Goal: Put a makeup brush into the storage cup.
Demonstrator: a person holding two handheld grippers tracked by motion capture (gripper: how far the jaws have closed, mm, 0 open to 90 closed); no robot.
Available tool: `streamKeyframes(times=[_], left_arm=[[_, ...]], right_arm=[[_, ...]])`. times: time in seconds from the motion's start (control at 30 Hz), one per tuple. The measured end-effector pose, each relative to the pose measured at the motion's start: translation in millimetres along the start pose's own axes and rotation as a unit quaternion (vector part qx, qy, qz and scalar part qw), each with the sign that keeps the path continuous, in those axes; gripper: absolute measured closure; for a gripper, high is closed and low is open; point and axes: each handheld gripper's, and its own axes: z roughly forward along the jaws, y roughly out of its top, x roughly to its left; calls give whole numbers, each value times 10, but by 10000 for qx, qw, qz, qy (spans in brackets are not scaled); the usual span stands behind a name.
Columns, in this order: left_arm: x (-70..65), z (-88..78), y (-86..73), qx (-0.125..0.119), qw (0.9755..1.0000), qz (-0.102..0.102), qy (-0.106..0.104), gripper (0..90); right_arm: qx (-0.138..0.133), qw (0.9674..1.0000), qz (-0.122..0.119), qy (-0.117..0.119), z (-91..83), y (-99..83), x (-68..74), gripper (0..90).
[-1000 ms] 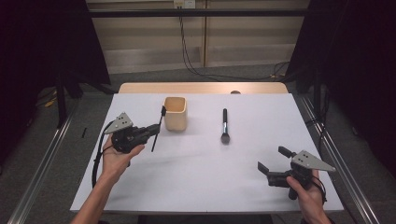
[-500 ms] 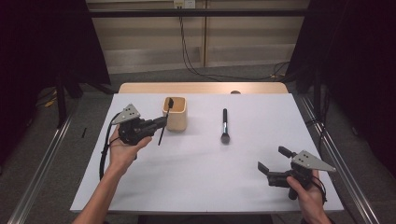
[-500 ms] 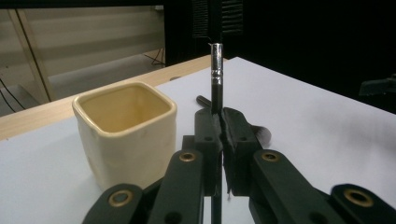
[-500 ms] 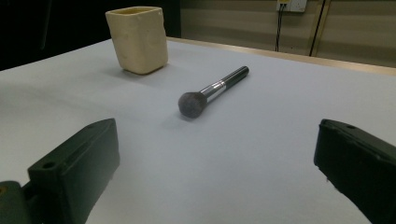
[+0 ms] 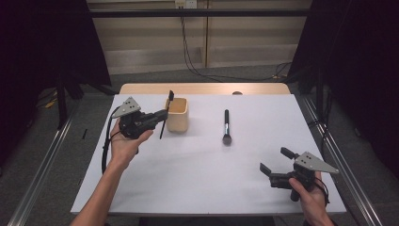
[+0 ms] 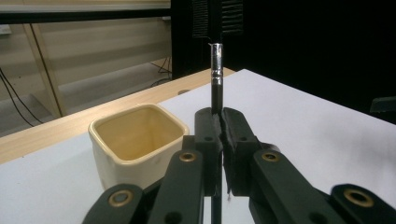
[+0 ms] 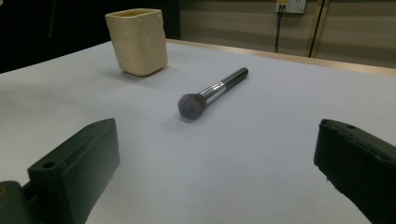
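Observation:
A slim black brush (image 5: 166, 111) with a flat head stands nearly upright, and my left gripper (image 5: 162, 114) is shut on its handle, just left of a cream square cup (image 5: 179, 120). In the left gripper view the jaws (image 6: 220, 122) pinch the brush handle (image 6: 215, 84), its flat head (image 6: 217, 18) is at the top, and the cup (image 6: 135, 140) sits below to the left. A round-headed brush (image 5: 226, 126) lies flat mid-table, seen in the right gripper view as the brush (image 7: 210, 93) beside the cup (image 7: 137, 42). My right gripper (image 5: 274, 159) rests open at the near right, its jaws (image 7: 219, 149) wide apart with nothing between them.
The white table sheet (image 5: 197, 179) has a wooden strip (image 5: 207, 88) along its far edge. Metal rails run along both sides of the table, and cables hang down the back wall.
My left gripper has lifted and moved toward the cup with the slim brush, whose head now stands over the cup's near rim. The right gripper has stayed put.

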Motion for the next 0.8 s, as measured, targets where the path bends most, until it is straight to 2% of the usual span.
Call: streamKeyframes(times=[0.4, 0.8], left_arm=[[106, 88, 163, -180, 9998, 25, 122, 858], [203, 158, 273, -277, 9994, 39, 214, 858]], right_arm=[[-34, 10000, 78, -27, 3, 0, 4, 0], [-37, 10000, 37, -39, -13, -3, -15, 0]])
